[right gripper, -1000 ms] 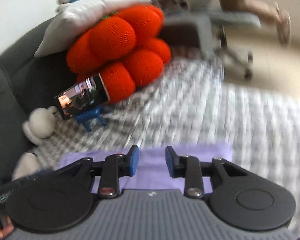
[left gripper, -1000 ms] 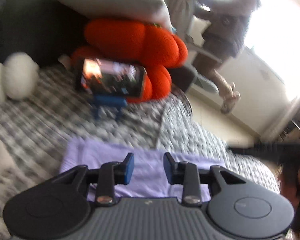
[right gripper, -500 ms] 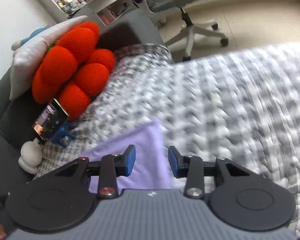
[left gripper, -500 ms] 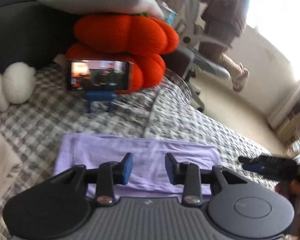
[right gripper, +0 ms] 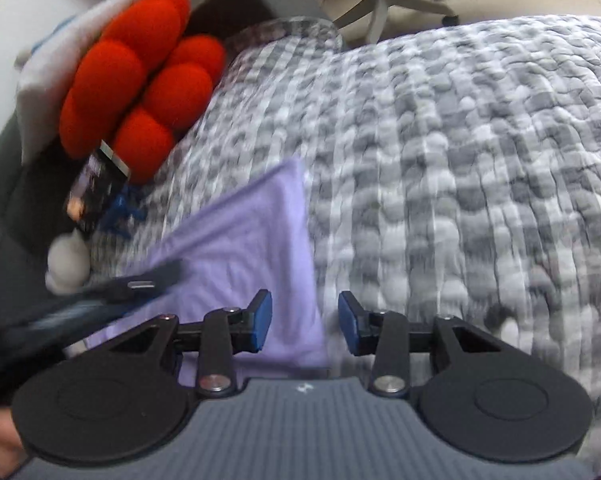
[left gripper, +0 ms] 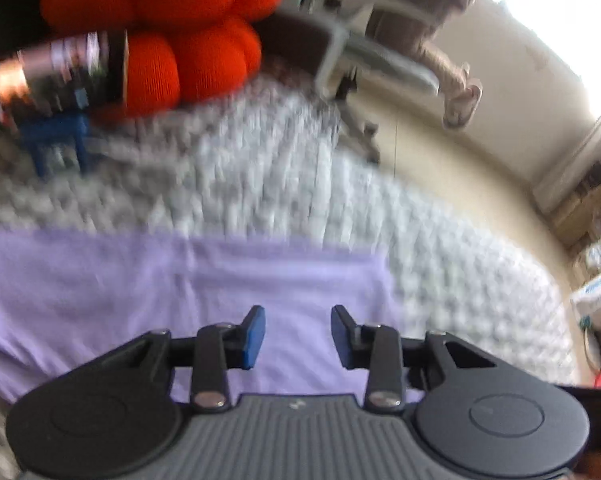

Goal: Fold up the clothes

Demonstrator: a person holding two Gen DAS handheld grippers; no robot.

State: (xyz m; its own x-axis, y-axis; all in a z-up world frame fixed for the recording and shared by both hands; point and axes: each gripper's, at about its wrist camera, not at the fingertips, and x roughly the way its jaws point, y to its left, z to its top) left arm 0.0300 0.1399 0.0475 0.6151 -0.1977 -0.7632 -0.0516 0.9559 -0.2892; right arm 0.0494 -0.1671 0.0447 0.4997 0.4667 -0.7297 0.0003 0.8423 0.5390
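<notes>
Left gripper (left gripper: 297, 336): angled downward over the purple cloth (left gripper: 180, 292), jaws parted, nothing between the blue pads (left gripper: 254, 334). Right gripper (right gripper: 304, 328): also angled downward, jaws parted and empty, above the cloth's right edge; left pad over the cloth, right pad beyond the edge. Right view: left gripper enters from the left, blurred, above the cloth.

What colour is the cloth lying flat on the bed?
The cloth is light purple, plain with no pattern. It shows best in the right wrist view.
</notes>
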